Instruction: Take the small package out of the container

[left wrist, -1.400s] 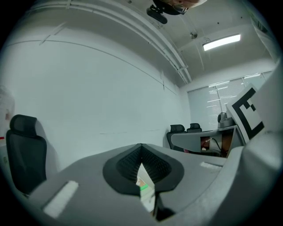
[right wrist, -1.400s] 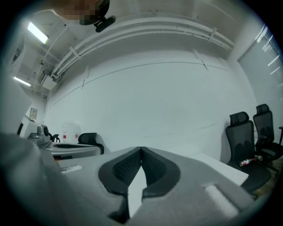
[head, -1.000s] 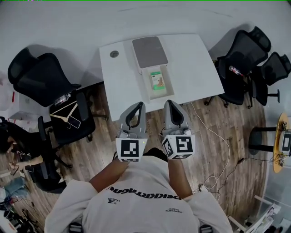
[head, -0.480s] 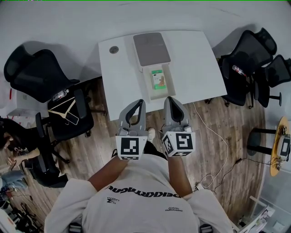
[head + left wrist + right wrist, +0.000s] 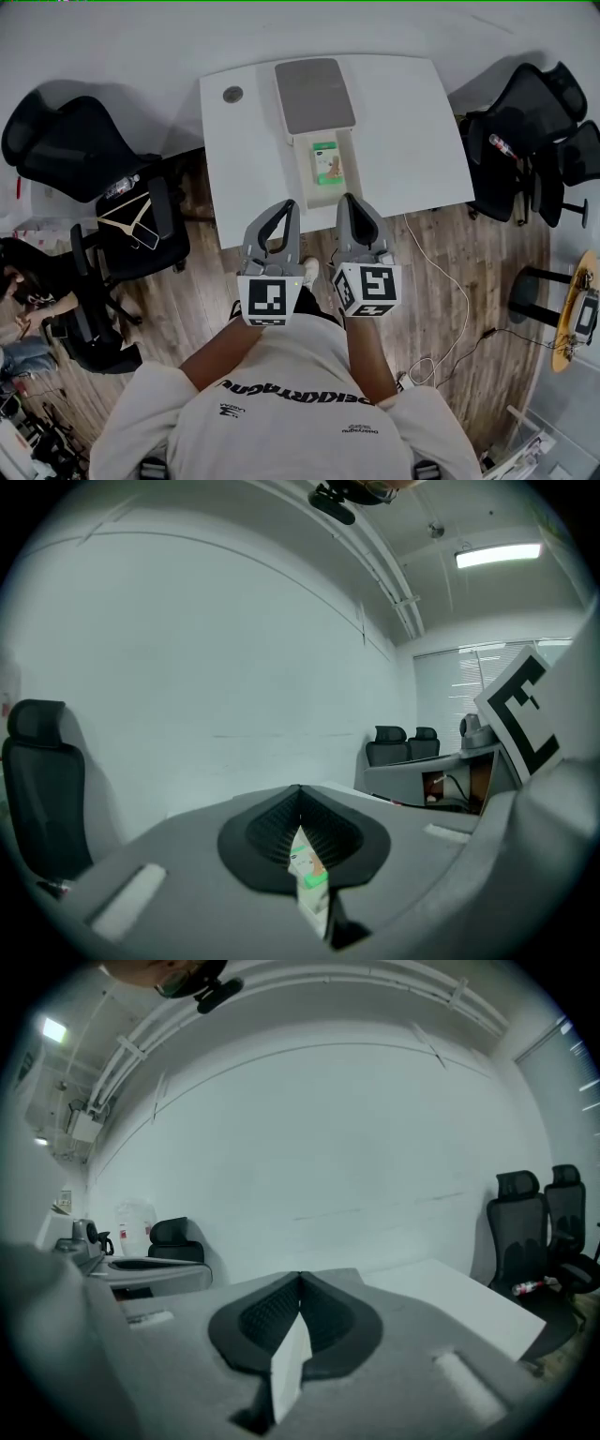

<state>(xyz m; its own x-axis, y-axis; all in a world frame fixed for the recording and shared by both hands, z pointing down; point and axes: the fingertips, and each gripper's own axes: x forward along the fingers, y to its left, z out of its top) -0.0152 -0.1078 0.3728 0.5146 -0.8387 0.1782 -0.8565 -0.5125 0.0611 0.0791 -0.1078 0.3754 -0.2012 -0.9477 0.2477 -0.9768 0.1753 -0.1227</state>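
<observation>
On the white table (image 5: 412, 141) stands a white container (image 5: 352, 173) with its grey lid (image 5: 315, 96) folded open behind it. Inside lies the small green-and-white package (image 5: 327, 161). My left gripper (image 5: 291, 208) and right gripper (image 5: 345, 200) hover side by side over the table's near edge, just short of the container, both shut and holding nothing. In the left gripper view the package (image 5: 307, 864) shows through the slit below the closed tips of the left gripper (image 5: 300, 789). In the right gripper view the container's white wall (image 5: 291, 1368) shows below the right gripper (image 5: 300, 1277).
Black office chairs stand left (image 5: 84, 159) and right (image 5: 516, 122) of the table. A hanger (image 5: 127, 225) lies on a left chair. A cable (image 5: 455, 309) runs over the wooden floor. A person (image 5: 28, 291) sits at the far left. A round grommet (image 5: 232, 94) marks the table's back corner.
Both grippers have moved forward and a little down toward the container, their tips now over the table's near edge. The table looks nearer and larger. Both stay shut.
</observation>
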